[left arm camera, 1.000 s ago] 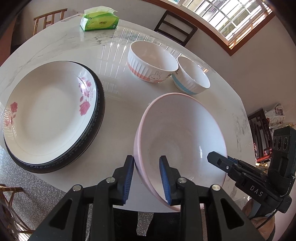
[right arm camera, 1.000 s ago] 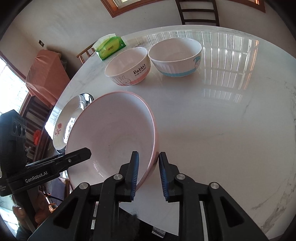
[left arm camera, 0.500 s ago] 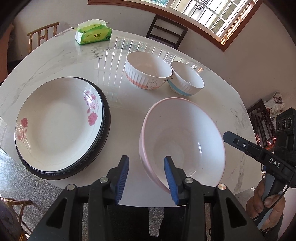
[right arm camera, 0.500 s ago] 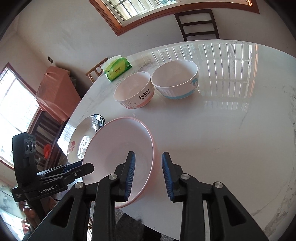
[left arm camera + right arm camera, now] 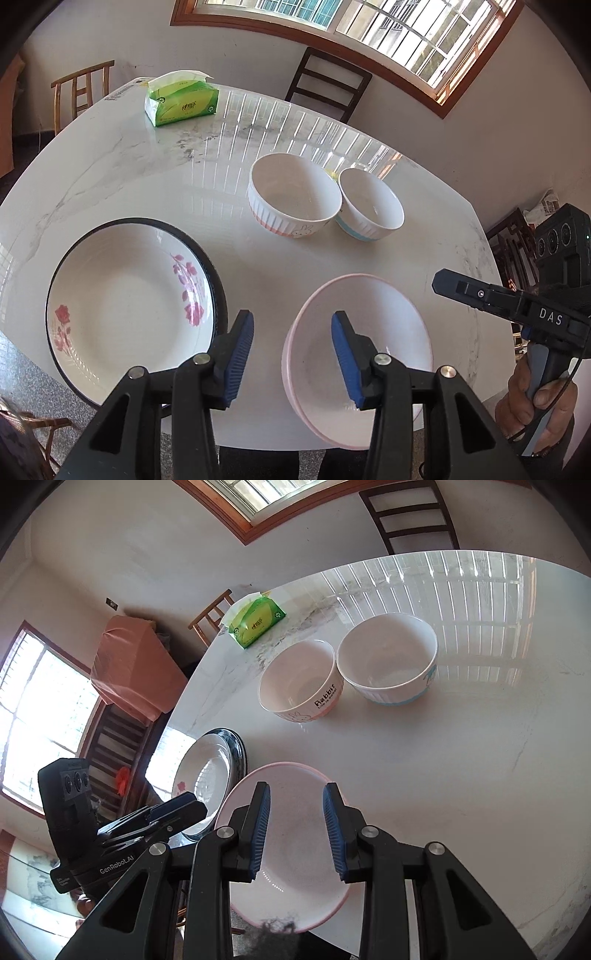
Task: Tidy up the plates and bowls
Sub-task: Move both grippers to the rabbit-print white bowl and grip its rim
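On the left of the tabletop (image 5: 122, 155) lies the flowered plate (image 5: 125, 314). The pink bowl (image 5: 373, 332) sits near the front edge, overhanging. The left claw (image 5: 291, 354) is opening, empty. The right claw (image 5: 297, 830) is released above the bowl; regrip its rim squarely and lift level.

left gripper (image 5: 291, 332) fingers opening, right gripper (image 5: 296, 805) fingers apart, both empty.

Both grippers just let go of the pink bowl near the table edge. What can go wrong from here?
1. The pink bowl overhangs the near edge of the table; a nudge from either gripper could tip it off.
2. The left gripper, jaws opening, hangs over the bowl's rim and may clip it.
3. The floral plate also overhangs that edge.
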